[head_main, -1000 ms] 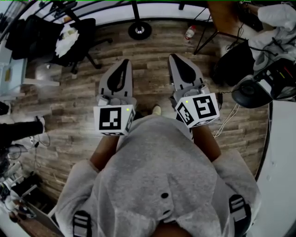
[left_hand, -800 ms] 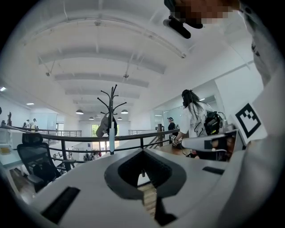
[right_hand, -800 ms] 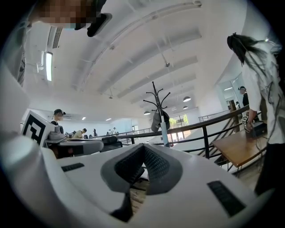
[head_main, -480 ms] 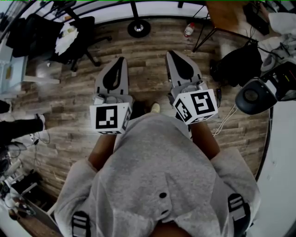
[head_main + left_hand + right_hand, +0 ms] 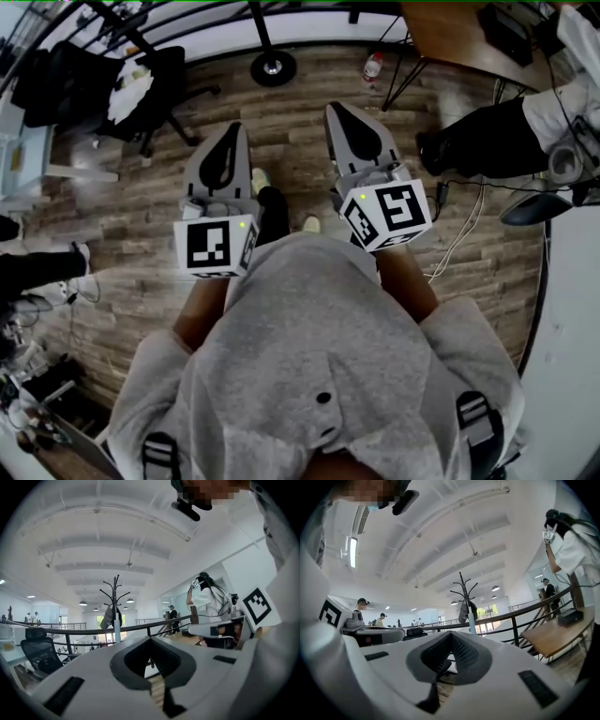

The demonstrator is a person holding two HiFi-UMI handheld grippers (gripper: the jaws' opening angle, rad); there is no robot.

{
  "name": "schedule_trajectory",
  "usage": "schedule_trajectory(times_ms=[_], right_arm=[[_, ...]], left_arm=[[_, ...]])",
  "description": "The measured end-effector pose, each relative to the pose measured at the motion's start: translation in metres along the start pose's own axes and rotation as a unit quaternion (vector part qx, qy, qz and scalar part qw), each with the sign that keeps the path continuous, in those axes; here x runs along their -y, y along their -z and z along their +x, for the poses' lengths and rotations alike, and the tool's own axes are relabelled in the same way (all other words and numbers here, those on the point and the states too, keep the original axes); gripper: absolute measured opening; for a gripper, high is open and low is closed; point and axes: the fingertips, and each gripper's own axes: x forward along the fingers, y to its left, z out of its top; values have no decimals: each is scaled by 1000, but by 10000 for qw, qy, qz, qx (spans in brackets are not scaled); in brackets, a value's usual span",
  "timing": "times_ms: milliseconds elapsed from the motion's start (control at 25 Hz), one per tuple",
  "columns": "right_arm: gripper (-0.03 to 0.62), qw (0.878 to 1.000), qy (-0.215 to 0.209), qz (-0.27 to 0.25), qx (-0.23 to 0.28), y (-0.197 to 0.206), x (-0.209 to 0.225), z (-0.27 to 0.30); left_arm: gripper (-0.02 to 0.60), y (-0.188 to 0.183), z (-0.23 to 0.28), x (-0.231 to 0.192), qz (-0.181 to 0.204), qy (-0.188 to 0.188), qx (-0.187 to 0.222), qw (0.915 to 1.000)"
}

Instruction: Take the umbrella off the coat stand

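Listing the head view first: we are holding the left gripper (image 5: 234, 128) and the right gripper (image 5: 334, 107) level over the wooden floor (image 5: 281, 122). Both are showing jaws pressed together with nothing between them. A round base with a pole, which we are taking for the coat stand (image 5: 273, 67), is sitting near the top edge, well apart from both tips. No umbrella is showing here.

Left gripper view: the left gripper (image 5: 151, 639) is pointing towards the coat stand (image 5: 116, 590), which is standing upright in the distance by a dark railing (image 5: 80, 630). A slim pale blue length, which we are judging to be the umbrella (image 5: 116, 631), is hanging straight down along the pole, furled. A grey item (image 5: 108, 617) is hanging just beside it. The jaws are meeting at their tips, empty.

Right gripper view: the right gripper (image 5: 451, 633) is facing the same coat stand (image 5: 462, 590). The umbrella (image 5: 472, 620) is showing as a narrow pale blue tube against the pole, beside the grey item (image 5: 463, 610). The jaws are closing on nothing.

Progress: we are judging nothing done yet; approaching, opening, gripping and lifting off are all remaining.
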Motion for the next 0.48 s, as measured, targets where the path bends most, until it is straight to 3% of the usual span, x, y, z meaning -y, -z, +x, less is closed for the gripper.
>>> schedule_trajectory(times_ms=[480], right_arm=[[9, 10000, 61, 11, 15, 4, -3, 11]], left_arm=[[11, 4, 6, -12, 57, 44, -50, 10000]])
